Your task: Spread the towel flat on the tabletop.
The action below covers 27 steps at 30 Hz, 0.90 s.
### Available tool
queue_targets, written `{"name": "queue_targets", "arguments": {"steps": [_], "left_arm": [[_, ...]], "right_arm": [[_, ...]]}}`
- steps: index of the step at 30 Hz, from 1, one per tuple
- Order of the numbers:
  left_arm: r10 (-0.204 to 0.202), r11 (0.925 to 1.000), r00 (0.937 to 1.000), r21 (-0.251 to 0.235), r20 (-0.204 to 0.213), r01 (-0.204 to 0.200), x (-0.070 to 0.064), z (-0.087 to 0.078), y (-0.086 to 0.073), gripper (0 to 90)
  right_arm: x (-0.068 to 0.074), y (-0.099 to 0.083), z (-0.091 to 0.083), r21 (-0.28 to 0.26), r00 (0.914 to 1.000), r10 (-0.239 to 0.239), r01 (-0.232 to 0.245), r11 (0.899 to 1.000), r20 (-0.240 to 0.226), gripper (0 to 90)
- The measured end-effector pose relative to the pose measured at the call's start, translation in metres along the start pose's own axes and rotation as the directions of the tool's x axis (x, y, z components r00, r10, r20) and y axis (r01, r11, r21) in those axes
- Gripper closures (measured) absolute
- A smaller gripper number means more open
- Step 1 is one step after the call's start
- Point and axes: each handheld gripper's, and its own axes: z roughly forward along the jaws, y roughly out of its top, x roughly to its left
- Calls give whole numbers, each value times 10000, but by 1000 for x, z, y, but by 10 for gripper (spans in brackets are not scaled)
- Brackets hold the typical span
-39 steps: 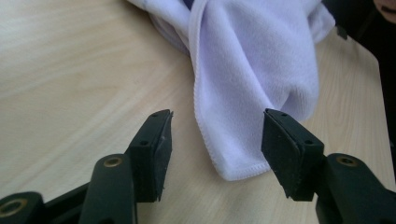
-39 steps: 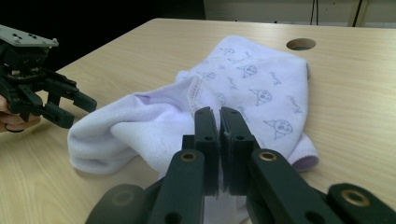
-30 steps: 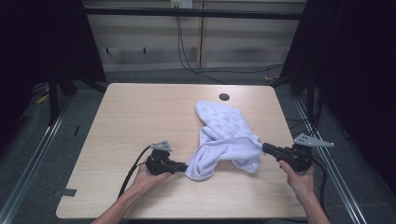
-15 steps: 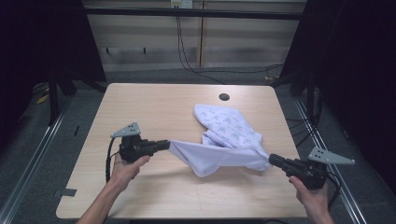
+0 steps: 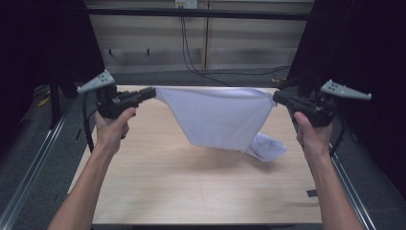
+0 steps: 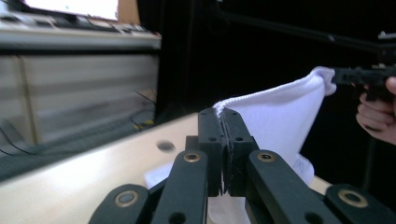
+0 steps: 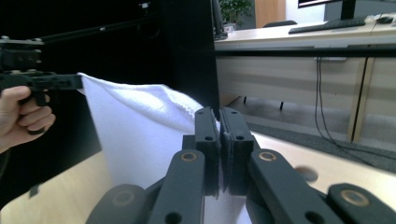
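Observation:
A white towel [image 5: 218, 117] hangs stretched in the air above the wooden table [image 5: 158, 191], held by two corners. My left gripper [image 5: 152, 91] is shut on its left corner and my right gripper [image 5: 276, 97] is shut on its right corner. The lower end of the towel [image 5: 265, 147] droops to the table at the right. In the left gripper view the jaws [image 6: 223, 121] pinch the hemmed edge of the towel [image 6: 280, 116], with the other gripper [image 6: 359, 74] far off. In the right gripper view the jaws [image 7: 219, 123] clamp the towel [image 7: 135, 130].
A dark round hole [image 7: 306, 173] sits in the tabletop near the far edge. Black curtains flank the table on both sides. A desk with cables [image 5: 191, 48] stands behind the table. Metal rails [image 5: 28, 177] run along the table's sides.
Both grippers have risen and spread apart, lifting the towel off the table. The towel, bunched on the table a second ago, now hangs taut between them.

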Motion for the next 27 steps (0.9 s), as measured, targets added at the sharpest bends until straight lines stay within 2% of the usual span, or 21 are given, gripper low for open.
{"name": "queue_targets", "arguments": {"steps": [2,3,4,7,8,10,12,15,16,17,18,19,20,23,24,26,27], "left_arm": [[203,9995,9998,-258,12,-203,-1,-3,16,883],[369,9991,9992,-186,-132,-371,-1,-3,21,883],[435,9984,9989,-342,-180,-441,-1,-6,28,883],[451,9965,9989,-692,-155,-460,-3,-13,41,884],[668,9941,9976,-848,-163,-680,-8,-19,46,883],[787,9910,9968,-1099,112,-770,-15,-30,48,883],[1009,9914,9946,-867,253,-984,-22,-38,42,883],[1015,9945,9935,-304,507,-1000,-31,-45,16,881],[779,9970,9937,-111,810,-772,-33,-47,0,881],[713,9970,9930,249,946,-739,-34,-48,-13,880],[662,9954,9931,632,971,-726,-37,-49,-31,880],[601,9948,9915,745,1155,-690,-38,-49,-42,880],[434,9932,9912,1021,1254,-564,-41,-50,-57,880],[166,9831,9878,1774,1549,-443,-49,-57,-97,880],[-76,9796,9849,1991,1729,-274,-51,-61,-109,879],[-626,9723,9784,2334,1972,152,-54,-70,-135,878],[-806,9640,9775,2645,1947,268,-55,-72,-145,877]], "right_arm": [[-2,15,10,3,9999,-99,99,10000,71,866],[-3,29,17,54,9991,-298,296,9995,301,867],[-4,36,21,-36,9990,-293,295,9996,329,867],[-5,60,27,-303,9990,-305,315,9990,333,868],[-2,67,27,-459,9990,-354,367,9983,272,868],[8,77,19,-672,9973,-723,727,9951,83,869],[15,76,10,-829,9968,-799,788,9934,-99,868],[25,51,-7,-740,9954,-757,713,9947,-587,868],[28,37,-13,-578,9951,-701,661,9961,-700,868],[29,17,-18,-233,9946,-547,529,9983,-887,868],[30,0,-22,121,9948,-536,549,9984,-870,868],[29,-21,-27,503,9952,-328,375,9980,-924,868],[29,-34,-31,728,9952,-163,234,9971,-966,868],[33,-74,-46,1150,9930,363,-233,9931,-1125,868],[37,-90,-52,1466,9908,701,-528,9878,-1157,868],[45,-114,-61,1971,9884,939,-692,9779,-1191,868],[50,-125,-66,2188,9855,1111,-811,9724,-1286,868]]}}
